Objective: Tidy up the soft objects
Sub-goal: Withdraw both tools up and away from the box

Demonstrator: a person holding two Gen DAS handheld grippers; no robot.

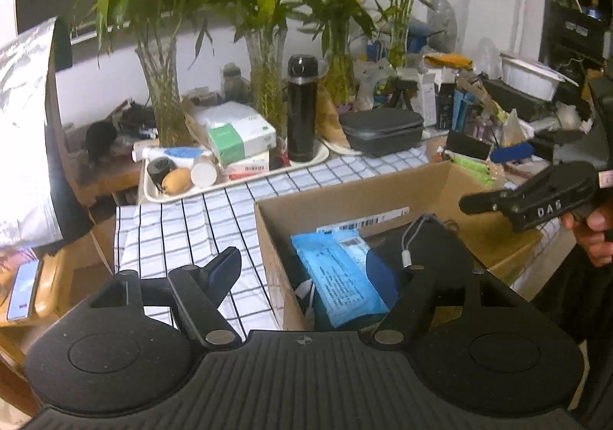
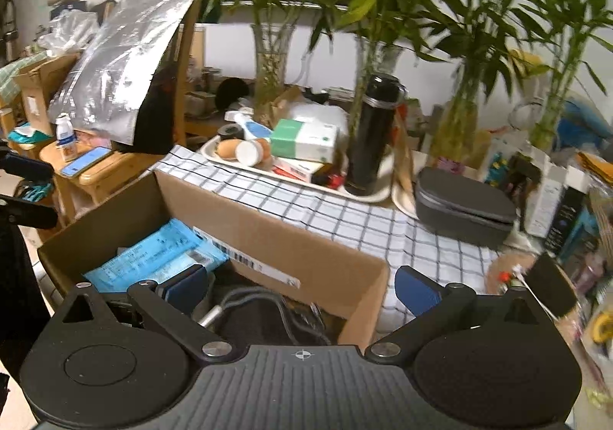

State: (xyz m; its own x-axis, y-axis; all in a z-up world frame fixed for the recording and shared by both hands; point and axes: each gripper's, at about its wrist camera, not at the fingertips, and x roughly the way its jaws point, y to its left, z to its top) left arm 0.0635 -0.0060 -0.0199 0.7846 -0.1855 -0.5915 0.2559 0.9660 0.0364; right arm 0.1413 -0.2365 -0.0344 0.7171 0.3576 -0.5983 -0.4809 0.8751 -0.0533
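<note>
An open cardboard box (image 1: 268,238) (image 2: 306,257) stands on the checked cloth. Inside lie a blue soft packet (image 1: 337,273) (image 2: 153,257) and a black pouch with a grey cord (image 1: 433,250) (image 2: 264,315). My left gripper (image 1: 302,273) is open and straddles the box's left wall without pressing on it, one finger over the cloth and one inside by the packet. My right gripper (image 2: 302,290) stands wide open above the pouch and the box's near corner, holding nothing. In the left wrist view the right gripper (image 1: 482,200) hangs over the box's right side, with a hand (image 1: 597,234) holding it.
Behind the box a white tray (image 1: 153,196) (image 2: 367,196) carries a tissue box (image 1: 241,139), a black flask (image 1: 302,108) (image 2: 371,131) and small items. A grey case (image 1: 383,131) (image 2: 463,208), glass vases of bamboo and clutter line the back. A phone (image 2: 86,162) lies on a wooden stool.
</note>
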